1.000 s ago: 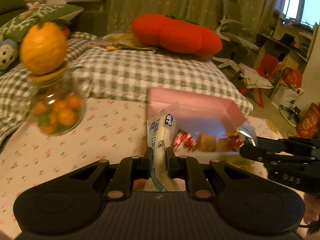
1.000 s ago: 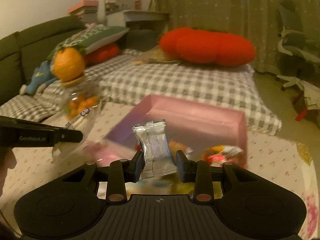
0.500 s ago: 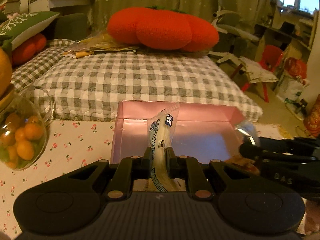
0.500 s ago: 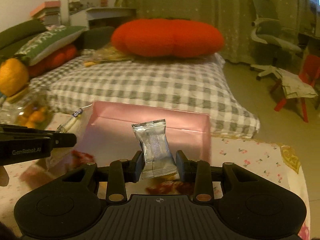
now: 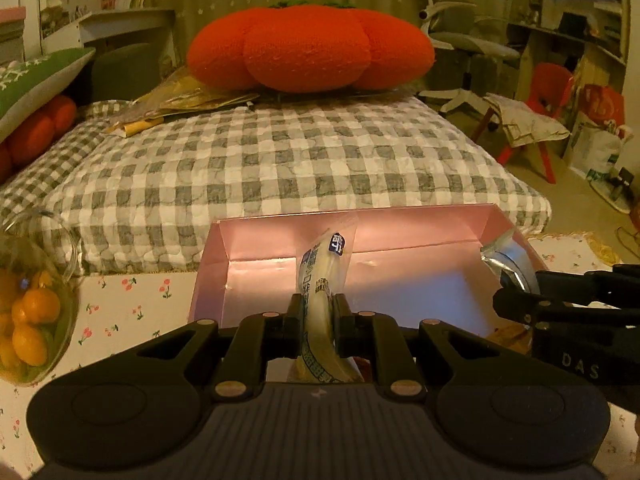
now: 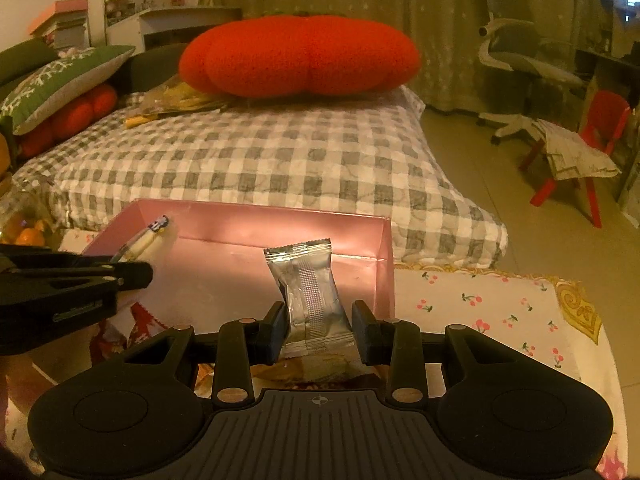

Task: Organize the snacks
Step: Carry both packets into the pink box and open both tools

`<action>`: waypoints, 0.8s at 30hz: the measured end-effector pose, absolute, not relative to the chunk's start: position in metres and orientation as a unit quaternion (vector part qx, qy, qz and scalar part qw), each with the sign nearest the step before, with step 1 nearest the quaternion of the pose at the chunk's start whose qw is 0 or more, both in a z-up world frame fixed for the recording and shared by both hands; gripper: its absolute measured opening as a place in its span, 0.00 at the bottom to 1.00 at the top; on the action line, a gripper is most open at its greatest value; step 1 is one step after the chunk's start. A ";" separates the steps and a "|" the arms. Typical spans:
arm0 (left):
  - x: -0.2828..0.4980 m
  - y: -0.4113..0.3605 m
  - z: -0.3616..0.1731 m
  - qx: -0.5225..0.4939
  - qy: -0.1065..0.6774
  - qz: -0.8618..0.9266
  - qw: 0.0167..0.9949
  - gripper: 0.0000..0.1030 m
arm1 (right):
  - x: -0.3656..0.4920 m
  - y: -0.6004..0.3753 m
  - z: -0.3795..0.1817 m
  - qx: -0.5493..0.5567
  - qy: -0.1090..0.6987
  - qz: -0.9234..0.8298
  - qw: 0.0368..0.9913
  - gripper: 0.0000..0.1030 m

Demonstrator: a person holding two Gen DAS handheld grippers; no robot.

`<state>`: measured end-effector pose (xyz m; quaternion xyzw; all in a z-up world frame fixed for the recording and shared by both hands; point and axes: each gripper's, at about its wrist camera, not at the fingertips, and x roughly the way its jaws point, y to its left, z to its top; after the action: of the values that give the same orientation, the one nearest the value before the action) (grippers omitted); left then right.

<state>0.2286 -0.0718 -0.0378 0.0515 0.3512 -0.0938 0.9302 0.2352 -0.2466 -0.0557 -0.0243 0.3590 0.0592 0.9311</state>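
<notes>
Over the pink box (image 5: 416,220), where both hands have just swung across from the jar side, I'm holding the left gripper (image 5: 318,320) clenched on the slim stick packet (image 5: 320,276), the right gripper (image 6: 318,324) clamping the silver packet (image 6: 310,280); release looks next.
</notes>
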 end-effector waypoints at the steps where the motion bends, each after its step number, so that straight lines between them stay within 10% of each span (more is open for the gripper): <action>1: 0.230 -0.072 -0.038 0.051 0.353 -0.093 0.930 0.13 | 0.236 -0.246 -0.056 -0.026 0.359 0.059 0.931 0.34; 9: 0.235 -0.069 -0.039 0.039 0.360 -0.101 0.927 0.27 | 0.235 -0.242 -0.054 -0.038 0.362 0.061 0.929 0.36; 12: 0.234 -0.067 -0.039 0.043 0.364 -0.101 0.925 0.49 | 0.234 -0.244 -0.052 -0.032 0.363 0.056 0.930 0.63; 24: 0.220 -0.053 -0.022 0.009 0.355 -0.115 0.928 0.84 | 0.218 -0.247 -0.031 -0.027 0.351 0.048 0.935 0.78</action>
<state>0.2204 -0.0534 -0.0219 0.0091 0.3553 -0.1154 0.9275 0.2185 -0.2468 -0.0309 -0.0271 0.3508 0.0476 0.9349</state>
